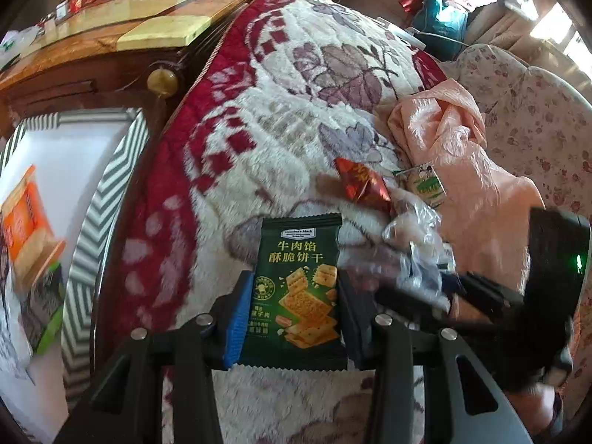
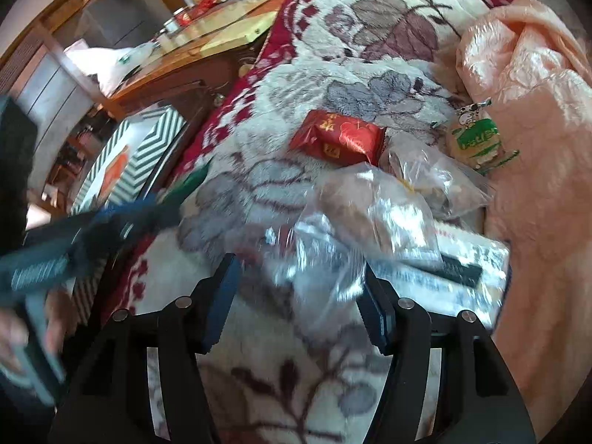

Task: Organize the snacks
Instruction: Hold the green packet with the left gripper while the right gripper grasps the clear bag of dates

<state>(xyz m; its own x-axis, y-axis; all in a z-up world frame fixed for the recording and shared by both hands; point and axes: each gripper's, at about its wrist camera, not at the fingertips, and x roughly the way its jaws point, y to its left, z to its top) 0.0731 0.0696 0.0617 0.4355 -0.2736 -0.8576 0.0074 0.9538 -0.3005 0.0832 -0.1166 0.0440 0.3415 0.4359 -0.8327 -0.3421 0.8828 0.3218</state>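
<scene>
Left gripper (image 1: 292, 314): jaws clamp dark green foil cracker packet (image 1: 298, 288). Right gripper (image 2: 299, 296): jaws open around crinkled clear plastic bag (image 2: 333, 244); bare fleece blanket (image 2: 259, 192) ahead-left.

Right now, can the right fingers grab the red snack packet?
Probably not straight away. The right gripper is open, but crinkly clear plastic bags lie between its fingers and the red packet farther off on the blanket.

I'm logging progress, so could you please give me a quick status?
Left gripper shut on green cracker packet. Right gripper open over clear bags. Red packet remains on blanket.
</scene>
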